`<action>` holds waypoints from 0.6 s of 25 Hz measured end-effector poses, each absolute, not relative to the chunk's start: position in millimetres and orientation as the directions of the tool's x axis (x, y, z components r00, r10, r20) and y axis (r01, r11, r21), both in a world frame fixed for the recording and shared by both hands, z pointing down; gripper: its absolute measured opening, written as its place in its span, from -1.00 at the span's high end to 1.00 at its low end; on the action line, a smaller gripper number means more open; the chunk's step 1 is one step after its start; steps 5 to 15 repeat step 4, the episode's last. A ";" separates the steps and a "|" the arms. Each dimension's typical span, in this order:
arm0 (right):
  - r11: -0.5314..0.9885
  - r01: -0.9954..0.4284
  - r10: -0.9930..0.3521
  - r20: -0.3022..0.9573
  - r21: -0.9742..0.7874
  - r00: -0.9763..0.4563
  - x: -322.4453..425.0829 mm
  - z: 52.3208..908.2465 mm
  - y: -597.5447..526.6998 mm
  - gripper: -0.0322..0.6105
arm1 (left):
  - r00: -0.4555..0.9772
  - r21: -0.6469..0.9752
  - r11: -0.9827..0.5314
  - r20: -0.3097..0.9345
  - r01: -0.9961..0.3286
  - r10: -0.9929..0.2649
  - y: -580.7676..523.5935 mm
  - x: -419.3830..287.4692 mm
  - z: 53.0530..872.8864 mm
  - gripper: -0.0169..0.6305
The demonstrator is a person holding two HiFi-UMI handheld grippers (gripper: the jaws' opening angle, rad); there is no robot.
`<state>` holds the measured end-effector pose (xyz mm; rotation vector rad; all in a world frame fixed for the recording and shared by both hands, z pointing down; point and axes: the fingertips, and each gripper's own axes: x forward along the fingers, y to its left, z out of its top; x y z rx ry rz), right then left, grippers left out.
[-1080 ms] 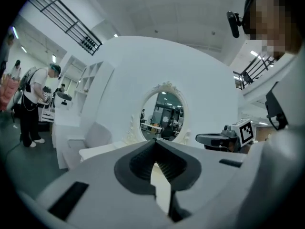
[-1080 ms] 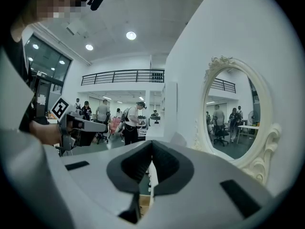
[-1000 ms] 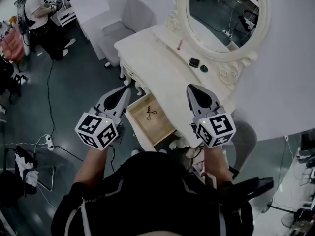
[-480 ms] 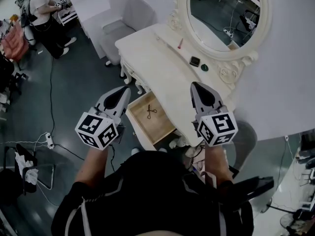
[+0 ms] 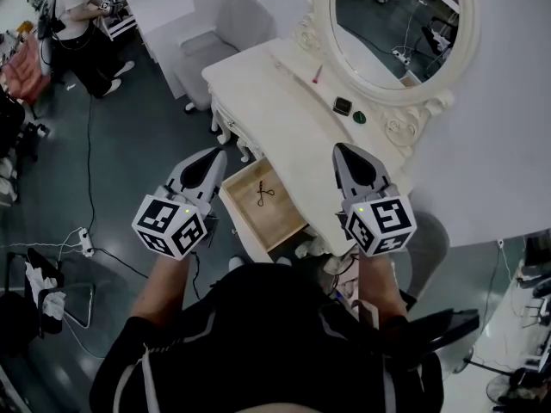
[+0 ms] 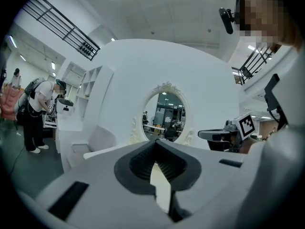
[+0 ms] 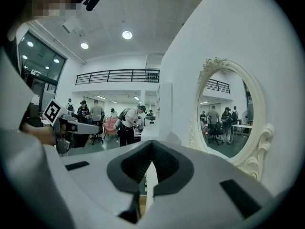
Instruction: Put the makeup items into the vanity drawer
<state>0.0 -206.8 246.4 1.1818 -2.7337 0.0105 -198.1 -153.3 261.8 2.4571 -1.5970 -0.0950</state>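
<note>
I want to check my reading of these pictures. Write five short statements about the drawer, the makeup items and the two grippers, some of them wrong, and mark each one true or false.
1. The drawer of the vanity table is pulled open. True.
2. The drawer has nothing in it. False: a small dark tool lies on its wooden bottom.
3. The left gripper holds a makeup item. False: its fingers are closed together with nothing between them.
4. A black square case lies on the tabletop near the mirror. True.
5. The right gripper is closed and empty. True.
</note>
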 end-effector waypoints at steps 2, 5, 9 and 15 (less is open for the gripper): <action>0.691 -0.720 -0.719 0.155 0.059 -0.677 -1.3 247.0 -206.6 0.89 | 0.396 0.201 -0.376 0.068 -0.905 -0.916 -155.3 -199.5 264.2 0.94; 0.697 -0.715 -0.714 0.157 0.062 -0.682 -2.7 247.5 -206.1 0.89 | 0.385 0.198 -0.365 0.072 -0.910 -0.920 -156.5 -200.5 265.8 0.94; 0.697 -0.715 -0.714 0.157 0.062 -0.682 -2.7 247.5 -206.1 0.89 | 0.385 0.198 -0.365 0.072 -0.910 -0.920 -156.5 -200.5 265.8 0.94; 0.697 -0.715 -0.714 0.157 0.062 -0.682 -2.7 247.5 -206.1 0.89 | 0.385 0.198 -0.365 0.072 -0.910 -0.920 -156.5 -200.5 265.8 0.94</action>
